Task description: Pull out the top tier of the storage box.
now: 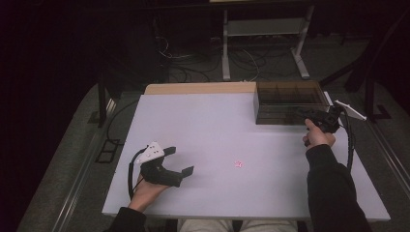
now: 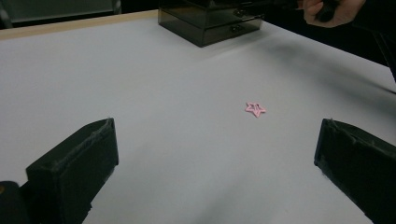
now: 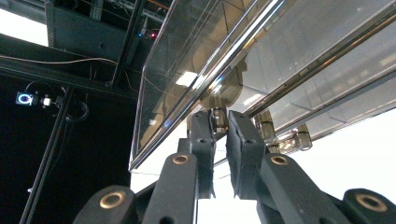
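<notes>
Smoky plastic drawer box (image 1: 289, 102), no readable label | right gripper (image 3: 219, 122) jaws clamped on knob (image 3: 218, 116) | left gripper (image 1: 180, 161) jaws apart

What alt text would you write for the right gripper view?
The right hand-held gripper has its two black jaws closed on the small metal knob of a smoky transparent drawer box, seen close up from below. Dark room behind.

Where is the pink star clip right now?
In the high view the pink star clip lies alone on the table, right of the left tongs.
</notes>
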Tool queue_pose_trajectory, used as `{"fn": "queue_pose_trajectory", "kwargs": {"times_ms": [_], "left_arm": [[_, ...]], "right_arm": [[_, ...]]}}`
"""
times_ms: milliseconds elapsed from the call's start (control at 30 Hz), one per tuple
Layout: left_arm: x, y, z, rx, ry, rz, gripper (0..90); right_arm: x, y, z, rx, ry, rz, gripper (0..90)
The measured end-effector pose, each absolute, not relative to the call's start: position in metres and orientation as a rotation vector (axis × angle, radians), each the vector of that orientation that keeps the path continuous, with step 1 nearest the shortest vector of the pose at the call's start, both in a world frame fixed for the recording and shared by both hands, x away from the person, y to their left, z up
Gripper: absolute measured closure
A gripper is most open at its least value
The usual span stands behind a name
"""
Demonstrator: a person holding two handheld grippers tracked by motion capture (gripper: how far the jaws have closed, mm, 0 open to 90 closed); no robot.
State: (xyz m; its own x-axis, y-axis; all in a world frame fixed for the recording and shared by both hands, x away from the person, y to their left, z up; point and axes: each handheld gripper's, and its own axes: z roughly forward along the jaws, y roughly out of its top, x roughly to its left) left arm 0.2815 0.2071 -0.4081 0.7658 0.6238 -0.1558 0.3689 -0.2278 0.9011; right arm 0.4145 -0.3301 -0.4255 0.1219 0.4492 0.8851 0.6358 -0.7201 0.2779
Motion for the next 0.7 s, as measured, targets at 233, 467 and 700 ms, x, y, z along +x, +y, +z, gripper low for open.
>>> {"fn": "queue_pose_trajectory", "kwargs": {"times_ms": [233,467,700], "left_arm": [[0.2814,0.2075,-0.408,1.846,0.765,0.287,0.0],[0.2812,0.2078,-0.4079,1.845,0.767,0.287,0.0],[0.2812,0.2076,-0.4081,1.846,0.765,0.287,0.0]], "right_arm": [[0.4134,-0.3306,-0.4247,-2.213,-1.097,-1.639,80.9],[0.4101,-0.3318,-0.4235,-2.214,-1.108,-1.625,80.8],[0.4052,-0.3321,-0.423,-2.208,-1.127,-1.622,80.8]]}}
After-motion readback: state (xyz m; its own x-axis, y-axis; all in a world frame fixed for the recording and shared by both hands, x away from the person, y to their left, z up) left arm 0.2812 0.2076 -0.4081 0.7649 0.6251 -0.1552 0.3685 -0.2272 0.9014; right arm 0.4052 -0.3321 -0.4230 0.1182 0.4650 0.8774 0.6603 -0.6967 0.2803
